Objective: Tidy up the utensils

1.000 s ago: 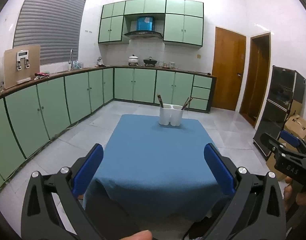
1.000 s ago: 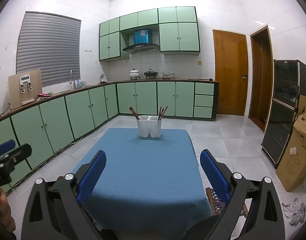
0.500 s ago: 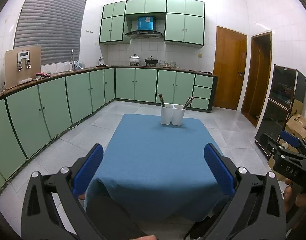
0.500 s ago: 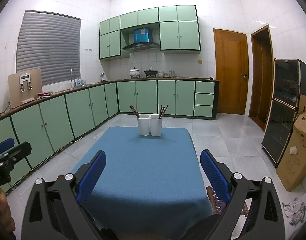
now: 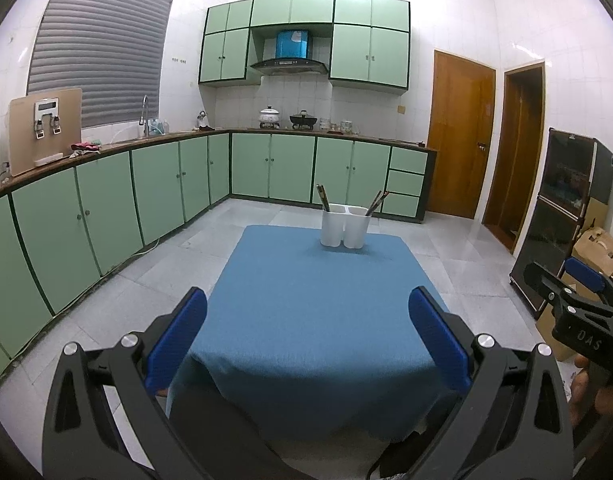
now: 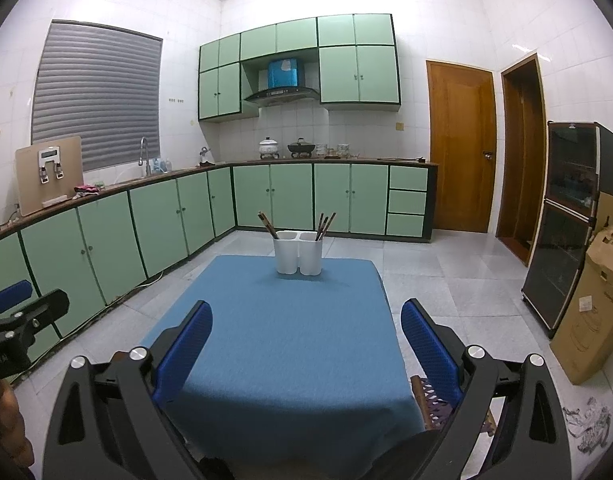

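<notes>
A white two-compartment holder point(image 5: 345, 226) point(image 6: 298, 253) stands at the far end of the table with the blue cloth point(image 5: 318, 312) point(image 6: 282, 332). Dark chopsticks point(image 5: 322, 197) point(image 6: 267, 224) lean out of the holder's left compartment, and more chopsticks point(image 5: 376, 202) point(image 6: 325, 221) stick out of its right compartment. My left gripper point(image 5: 306, 340) hangs open over the near edge, nothing between its blue pads. My right gripper point(image 6: 304, 344) is likewise open and empty at the near edge. Each gripper shows at the side of the other's view.
Green cabinets point(image 5: 106, 208) run along the left and back walls. A dark glass cabinet point(image 6: 566, 224) and cardboard boxes point(image 6: 594, 312) stand on the right. A wooden stool point(image 6: 430, 400) sits beside the table's right near corner. Tiled floor surrounds the table.
Both views have tilted slightly upward and steadied; the grippers stay open at the table's near edge, and the holder with chopsticks has not moved.
</notes>
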The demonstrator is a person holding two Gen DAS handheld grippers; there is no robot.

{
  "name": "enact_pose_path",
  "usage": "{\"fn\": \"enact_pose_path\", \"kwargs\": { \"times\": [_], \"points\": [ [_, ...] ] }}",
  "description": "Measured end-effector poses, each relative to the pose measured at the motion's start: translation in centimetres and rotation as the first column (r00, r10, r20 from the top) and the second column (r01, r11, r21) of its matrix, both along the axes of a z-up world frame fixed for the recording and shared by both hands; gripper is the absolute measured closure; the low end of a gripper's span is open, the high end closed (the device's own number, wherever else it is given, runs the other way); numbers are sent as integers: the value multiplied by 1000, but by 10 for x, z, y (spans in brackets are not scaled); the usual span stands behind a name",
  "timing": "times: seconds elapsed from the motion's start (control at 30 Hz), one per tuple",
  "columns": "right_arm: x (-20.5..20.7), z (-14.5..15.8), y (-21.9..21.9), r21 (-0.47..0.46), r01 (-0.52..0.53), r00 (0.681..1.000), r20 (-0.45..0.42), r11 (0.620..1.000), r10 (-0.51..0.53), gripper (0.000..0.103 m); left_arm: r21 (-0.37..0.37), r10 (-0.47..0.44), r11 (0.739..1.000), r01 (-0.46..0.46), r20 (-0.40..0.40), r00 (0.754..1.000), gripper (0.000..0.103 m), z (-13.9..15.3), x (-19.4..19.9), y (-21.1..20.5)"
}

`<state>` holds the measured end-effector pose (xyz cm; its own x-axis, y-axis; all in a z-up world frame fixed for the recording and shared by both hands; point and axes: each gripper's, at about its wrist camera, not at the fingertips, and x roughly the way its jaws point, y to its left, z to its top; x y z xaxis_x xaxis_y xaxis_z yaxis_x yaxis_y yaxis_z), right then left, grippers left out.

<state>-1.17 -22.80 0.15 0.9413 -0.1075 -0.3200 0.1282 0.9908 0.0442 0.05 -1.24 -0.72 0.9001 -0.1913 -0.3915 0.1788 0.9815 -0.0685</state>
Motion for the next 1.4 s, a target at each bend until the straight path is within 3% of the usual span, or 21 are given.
{"fn": "enact_pose_path", "kwargs": {
  "times": [1.4],
  "points": [
    [-2, 0, -1, -5, 0, 1000, 7, 1000, 0, 10, -11, 2, 1000, -2, -10, 1000, 5, -6, -1, 4]
  ]
}}
